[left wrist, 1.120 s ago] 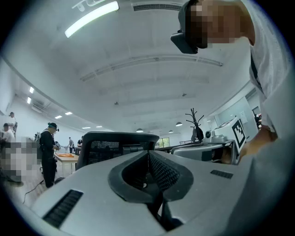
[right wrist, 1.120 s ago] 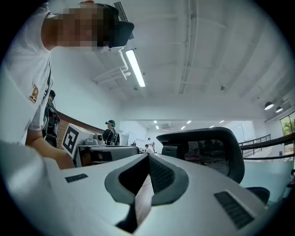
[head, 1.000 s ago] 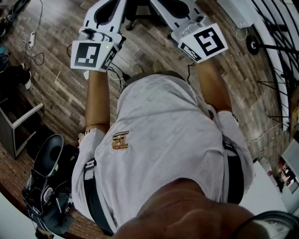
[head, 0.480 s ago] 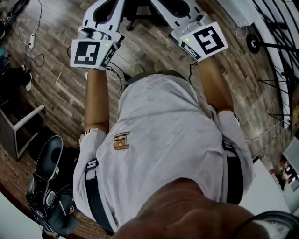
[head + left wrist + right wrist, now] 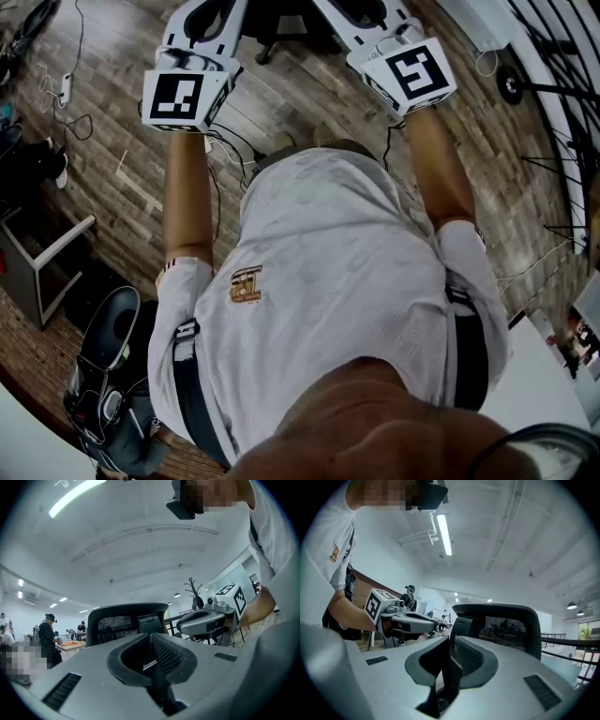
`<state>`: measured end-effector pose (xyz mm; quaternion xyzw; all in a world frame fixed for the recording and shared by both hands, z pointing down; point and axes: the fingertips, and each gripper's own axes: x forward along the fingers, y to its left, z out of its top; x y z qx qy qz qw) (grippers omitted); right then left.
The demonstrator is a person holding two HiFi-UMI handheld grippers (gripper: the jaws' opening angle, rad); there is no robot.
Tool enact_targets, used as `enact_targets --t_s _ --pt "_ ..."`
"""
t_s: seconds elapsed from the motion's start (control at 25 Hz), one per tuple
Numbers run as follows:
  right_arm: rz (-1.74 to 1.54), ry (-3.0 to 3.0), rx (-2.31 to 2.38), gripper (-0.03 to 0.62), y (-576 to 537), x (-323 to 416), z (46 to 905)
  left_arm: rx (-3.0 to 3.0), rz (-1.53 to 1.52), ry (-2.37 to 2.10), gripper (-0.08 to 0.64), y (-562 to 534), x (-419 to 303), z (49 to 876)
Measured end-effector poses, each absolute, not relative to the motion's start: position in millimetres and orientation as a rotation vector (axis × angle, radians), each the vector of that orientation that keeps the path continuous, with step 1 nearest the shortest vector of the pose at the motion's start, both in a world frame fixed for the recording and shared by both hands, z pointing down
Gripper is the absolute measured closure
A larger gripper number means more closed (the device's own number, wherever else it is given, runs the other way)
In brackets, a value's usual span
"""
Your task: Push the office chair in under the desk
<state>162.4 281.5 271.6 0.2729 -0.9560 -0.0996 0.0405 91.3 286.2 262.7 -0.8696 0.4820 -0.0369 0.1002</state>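
The office chair shows as a black mesh backrest [image 5: 123, 620] just beyond my left gripper [image 5: 151, 645] in the left gripper view, and again as the backrest [image 5: 511, 623] beyond my right gripper [image 5: 450, 651] in the right gripper view. Both grippers have their jaws shut with nothing between them. In the head view the left gripper [image 5: 202, 19] and right gripper [image 5: 354, 14] are held out side by side at the top, with the chair's dark base [image 5: 281, 26] between them. Whether either touches the chair I cannot tell. No desk is clearly in view.
Wood-plank floor [image 5: 122, 169] with loose cables [image 5: 58, 86] at the left. A metal frame [image 5: 52, 258] and a black bag with gear [image 5: 108, 375] lie lower left. A black wire rack [image 5: 562, 103] stands at the right. People work at tables [image 5: 49, 637] far behind.
Both grippers have moved a little farther forward, towards the top of the head view, with the arms stretched more. The floor things at lower left have shifted slightly.
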Motion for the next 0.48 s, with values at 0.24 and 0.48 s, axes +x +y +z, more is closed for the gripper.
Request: enact_targets --t_s 0.24,0.48 --pt "-0.407 -2.82 0.877 0.552 266 159 274 -2.499 -0.276 1.366 0.523 269 77 276" --pt "-0.503 -2.686 0.819 0.434 252 156 288 -2.426 -0.472 1.246 0.422 250 72 290"
